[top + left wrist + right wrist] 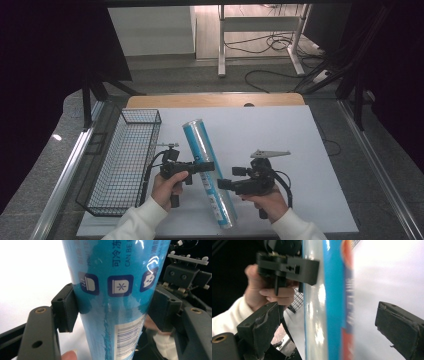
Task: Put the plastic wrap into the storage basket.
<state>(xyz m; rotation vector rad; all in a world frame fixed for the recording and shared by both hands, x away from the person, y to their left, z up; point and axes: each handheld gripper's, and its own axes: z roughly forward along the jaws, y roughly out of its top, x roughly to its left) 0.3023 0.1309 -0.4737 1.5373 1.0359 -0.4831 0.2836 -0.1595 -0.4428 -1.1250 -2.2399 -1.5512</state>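
Two hands come in from the near edge of the bench (300,150), each in a white sleeve and each holding a gripper. Between them lies a long blue roll (209,172) in clear wrap, running from the near edge away toward the middle of the white sheet, its far end leaning slightly left. The left gripper (204,166) is clamped across the roll about halfway along; in the left gripper view both black pads press the blue wrapper (117,302) from either side, just above a printed barcode and below a row of small square icons. The right gripper (225,183) sits just beside the roll on its right, nearer the person. In the right gripper view its jaws stand wide apart, the roll (329,302) upright between them and touching neither pad, so it holds nothing. The left gripper's jaw (297,267) shows there too, pressed on the roll's side. Farther left, a black wire basket (125,160) stands along the bench's left edge.
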